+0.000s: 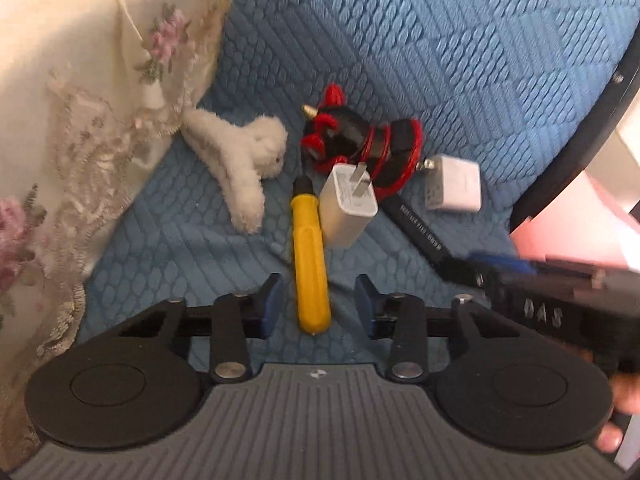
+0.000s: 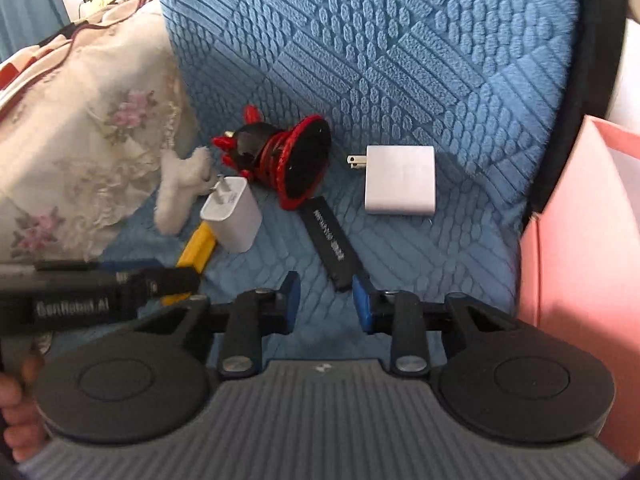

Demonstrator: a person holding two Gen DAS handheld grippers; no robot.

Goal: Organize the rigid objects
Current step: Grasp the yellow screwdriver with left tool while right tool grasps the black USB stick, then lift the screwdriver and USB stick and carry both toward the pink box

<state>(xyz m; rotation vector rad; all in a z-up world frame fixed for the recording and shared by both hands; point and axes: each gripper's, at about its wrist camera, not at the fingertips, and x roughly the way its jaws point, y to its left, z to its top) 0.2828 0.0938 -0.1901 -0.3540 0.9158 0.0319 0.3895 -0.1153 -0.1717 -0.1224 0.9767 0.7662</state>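
Left wrist view: left gripper (image 1: 319, 304) has its jaws apart, nothing between the pads, hovering over the butt end of the yellow screwdriver (image 1: 309, 256) on the blue quilted cushion (image 1: 400, 60). Landmark is the small white charger (image 1: 349, 203): it leans on the screwdriver's right side, prongs up. Red-and-black spool (image 1: 360, 148) sits just behind it, partly hidden by it. Black stick (image 1: 420, 232) lies right of it, lower end lost behind the blurred right gripper body. Square white charger (image 1: 454, 188) further right. White plush toy (image 1: 248, 164) left of it, its top tucked under the floral cloth (image 1: 80, 100).

Right wrist view: right gripper (image 2: 326, 300) jaws apart, empty, at the black stick's near end. Screwdriver mostly covered by the left gripper. Pink box (image 2: 580, 240) cut off at frame edge.
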